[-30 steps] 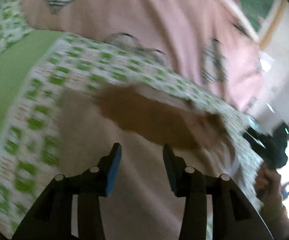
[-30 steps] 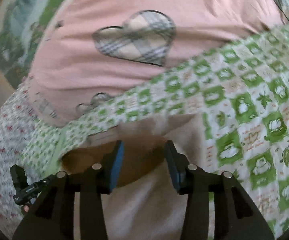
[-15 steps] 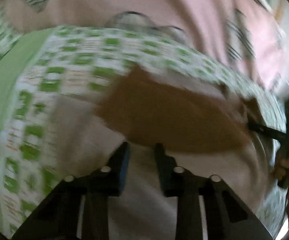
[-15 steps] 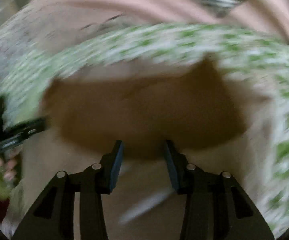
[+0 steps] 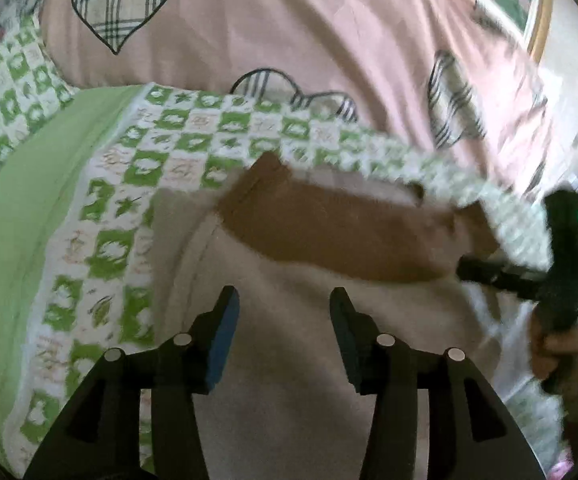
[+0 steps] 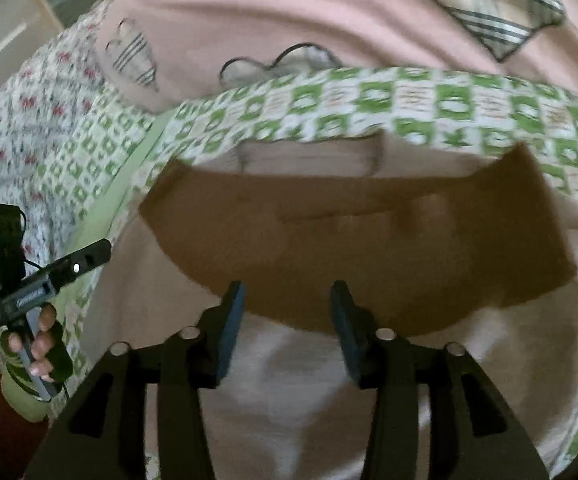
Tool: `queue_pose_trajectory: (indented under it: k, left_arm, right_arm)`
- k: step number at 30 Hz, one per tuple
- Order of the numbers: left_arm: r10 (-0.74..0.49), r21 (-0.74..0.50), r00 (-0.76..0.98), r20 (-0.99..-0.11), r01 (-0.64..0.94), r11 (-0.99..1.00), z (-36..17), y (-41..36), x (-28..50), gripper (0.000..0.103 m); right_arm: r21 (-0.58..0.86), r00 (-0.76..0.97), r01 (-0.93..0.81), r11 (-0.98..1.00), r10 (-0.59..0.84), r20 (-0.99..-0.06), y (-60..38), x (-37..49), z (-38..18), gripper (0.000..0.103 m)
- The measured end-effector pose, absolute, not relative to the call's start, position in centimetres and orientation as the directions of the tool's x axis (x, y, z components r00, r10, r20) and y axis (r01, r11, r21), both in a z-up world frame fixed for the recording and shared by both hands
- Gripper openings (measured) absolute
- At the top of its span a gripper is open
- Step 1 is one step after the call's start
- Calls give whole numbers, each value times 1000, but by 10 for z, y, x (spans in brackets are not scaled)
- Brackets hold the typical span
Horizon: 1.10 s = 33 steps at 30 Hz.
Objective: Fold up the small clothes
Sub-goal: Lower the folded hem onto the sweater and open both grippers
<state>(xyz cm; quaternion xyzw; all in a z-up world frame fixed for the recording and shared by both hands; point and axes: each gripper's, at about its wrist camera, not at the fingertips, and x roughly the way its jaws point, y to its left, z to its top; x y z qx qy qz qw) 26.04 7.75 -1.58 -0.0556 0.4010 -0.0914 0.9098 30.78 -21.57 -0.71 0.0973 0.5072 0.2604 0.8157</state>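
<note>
A small garment lies flat on the bed, beige (image 5: 289, 360) with a brown upper part (image 5: 329, 232). In the right wrist view the brown part (image 6: 369, 232) spreads wide above the beige part (image 6: 289, 392). My left gripper (image 5: 285, 332) is open and empty over the beige cloth, just below the brown band. My right gripper (image 6: 285, 328) is open and empty at the lower edge of the brown part. Each gripper shows in the other's view, the right one (image 5: 489, 272) and the left one (image 6: 89, 256).
The garment rests on a green-and-white checked sheet (image 5: 137, 184) with a plain green band (image 5: 21, 208). A pink quilt with plaid hearts (image 5: 249, 20) lies behind it. A floral cloth (image 6: 13, 120) lies at the left in the right wrist view.
The left gripper closed partway half a second ago and has opened wide again. Both grippers have drawn back a little from the brown part, which now lies spread out flat.
</note>
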Motion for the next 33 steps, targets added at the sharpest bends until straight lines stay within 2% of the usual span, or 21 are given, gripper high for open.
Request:
queue_pose_trajectory:
  k: [2, 3, 4, 8, 12, 14, 16, 18, 21, 22, 24, 25, 26, 28, 29, 31, 33]
  left_arm:
    - [-160, -135, 641, -751, 89, 987, -29, 83, 261, 48]
    - [-136, -127, 635, -761, 60, 990, -36, 90, 263, 48]
    - [-140, -141, 635, -760, 49, 989, -40, 97, 264, 47]
    - [-41, -112, 642, -766, -71, 991, -43, 122, 270, 46]
    - [-83, -221, 636, -767, -140, 965, -35, 141, 273, 43]
    - [-102, -227, 654, -750, -108, 968, -24, 131, 269, 42]
    - [-149, -238, 671, -726, -43, 970, -12, 114, 261, 43]
    - [-247, -285, 667, -703, 54, 957, -6, 95, 258, 44]
    - [-332, -317, 622, -709, 140, 938, -11, 67, 261, 44]
    - [-326, -298, 608, -724, 150, 943, -18, 60, 264, 44]
    - [-254, -224, 599, -759, 126, 966, -32, 57, 276, 44]
    - [-214, -187, 600, -771, 107, 976, -38, 62, 282, 40]
    - [-181, -160, 610, -772, 90, 983, -44, 72, 289, 28]
    - [-170, -162, 618, -767, 69, 984, -45, 93, 299, 19]
    - [-166, -168, 618, -769, 56, 984, -46, 104, 305, 13]
    - [-188, -191, 617, -764, 62, 980, -46, 119, 312, 8]
    - [-185, -169, 612, -769, 84, 982, -48, 118, 310, 7]
  right_arm:
    - [377, 338, -338, 863, 485, -807, -203, 309, -15, 52]
    - [365, 324, -337, 868, 471, -821, -197, 311, -20, 18]
    - [363, 308, -321, 875, 459, -833, -194, 315, -26, 5]
    - [417, 384, -236, 878, 479, -789, -205, 332, -19, 4]
    - [506, 408, -155, 848, 522, -749, -217, 344, -22, 5]
    - [521, 371, -134, 843, 531, -762, -225, 340, -30, 5]
    - [526, 412, -121, 842, 525, -745, -244, 325, -25, 5]
    - [551, 449, -105, 828, 534, -716, -264, 310, -20, 5]
    - [569, 485, -84, 818, 533, -694, -291, 288, -18, 5]
    - [547, 486, -77, 833, 511, -709, -297, 284, -21, 5]
    - [407, 487, -18, 913, 364, -794, -311, 285, -32, 5]
    - [378, 488, 5, 926, 328, -809, -321, 288, -37, 0]
    - [390, 498, 27, 921, 326, -804, -334, 291, -42, 0]
    - [432, 500, 70, 899, 343, -795, -358, 301, -47, 0]
    - [409, 509, 82, 909, 314, -801, -363, 305, -45, 0]
    - [356, 528, 102, 929, 253, -811, -370, 312, -39, 0]
    - [394, 512, 114, 912, 286, -810, -377, 315, -42, 0]
